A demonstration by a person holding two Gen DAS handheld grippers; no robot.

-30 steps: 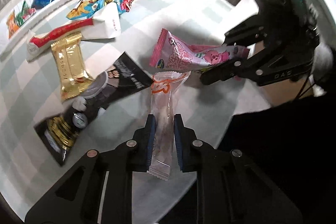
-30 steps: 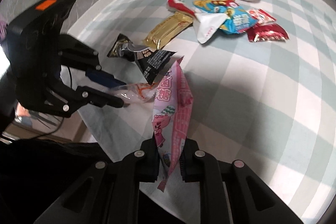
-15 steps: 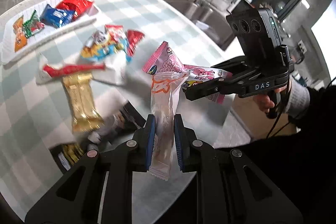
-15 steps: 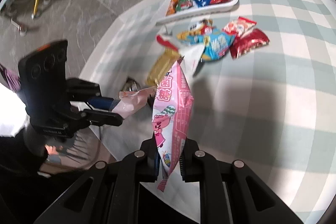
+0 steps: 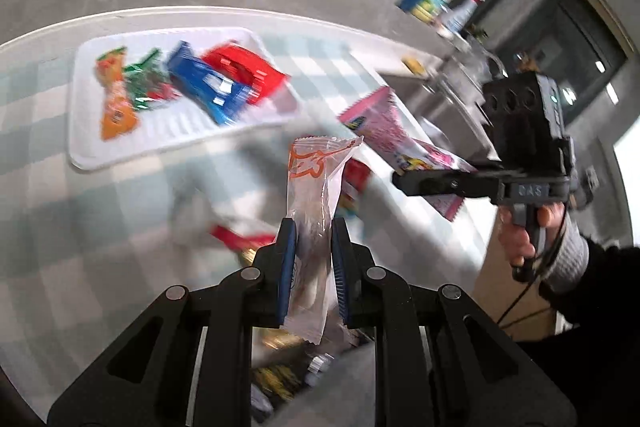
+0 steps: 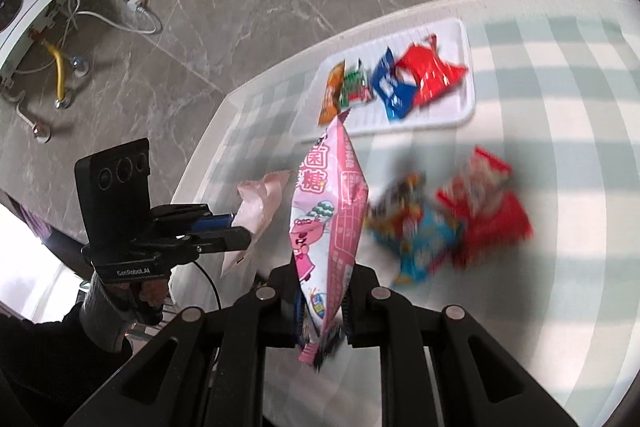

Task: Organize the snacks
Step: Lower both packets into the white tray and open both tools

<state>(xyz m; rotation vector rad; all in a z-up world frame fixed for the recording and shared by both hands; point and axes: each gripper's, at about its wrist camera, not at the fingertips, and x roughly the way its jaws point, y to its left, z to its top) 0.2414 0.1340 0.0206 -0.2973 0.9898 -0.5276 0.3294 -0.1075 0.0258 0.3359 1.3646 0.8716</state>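
Black two-finger left gripper [image 5: 313,259], blue pads [image 5: 287,267] inside the tips, round silver screws along the linkage. Black right gripper [image 6: 321,303] of the same build. Boxy black camera block with three round lenses on top of each, white lettering on the body below. Grey trigger grip under the right one. Thin black cable [image 6: 212,289] trailing from the left handle. Grey knit cuffs [image 5: 566,261], black sleeves [image 5: 600,291] behind.
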